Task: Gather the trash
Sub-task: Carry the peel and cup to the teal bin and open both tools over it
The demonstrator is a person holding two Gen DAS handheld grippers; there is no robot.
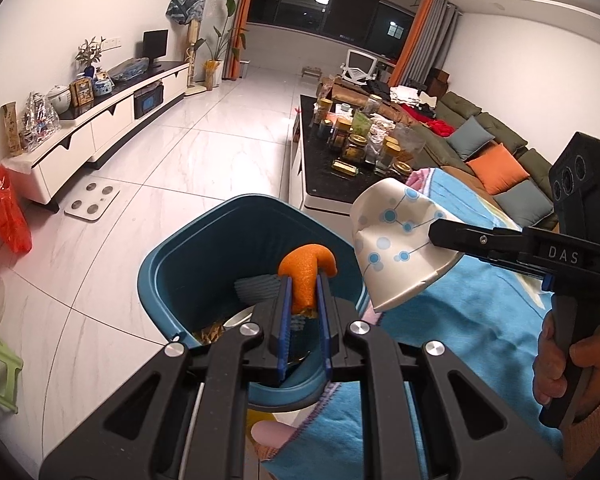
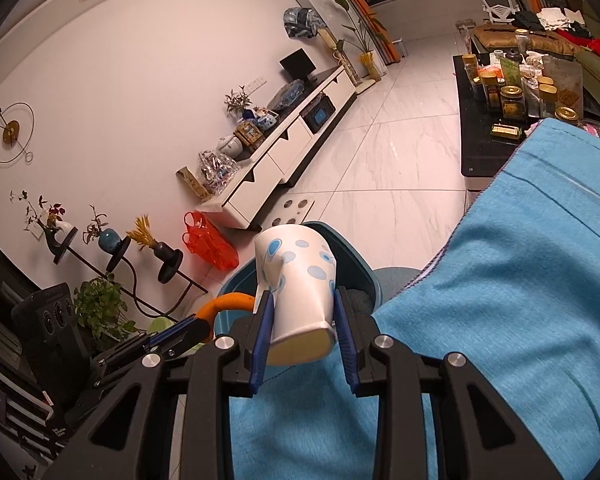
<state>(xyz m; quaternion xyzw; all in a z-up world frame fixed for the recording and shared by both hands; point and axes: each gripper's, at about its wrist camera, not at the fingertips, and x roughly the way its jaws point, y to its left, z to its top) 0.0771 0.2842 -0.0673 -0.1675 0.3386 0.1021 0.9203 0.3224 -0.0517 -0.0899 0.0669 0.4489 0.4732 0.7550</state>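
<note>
My left gripper is shut on a curled piece of orange peel and holds it over the open blue trash bin, which has scraps inside. To its right, my right gripper is shut on a crumpled white paper cup with blue dots, above the blue cloth and beside the bin's rim. In the right wrist view the paper cup sits squeezed between the blue pads of the right gripper, bottom toward the camera, with the bin just beyond it. The orange peel shows at the left.
A blue cloth covers the surface at the right. Behind stand a dark coffee table crowded with jars, a sofa, a white TV cabinet, a red plastic bag and a white scale on the tiled floor.
</note>
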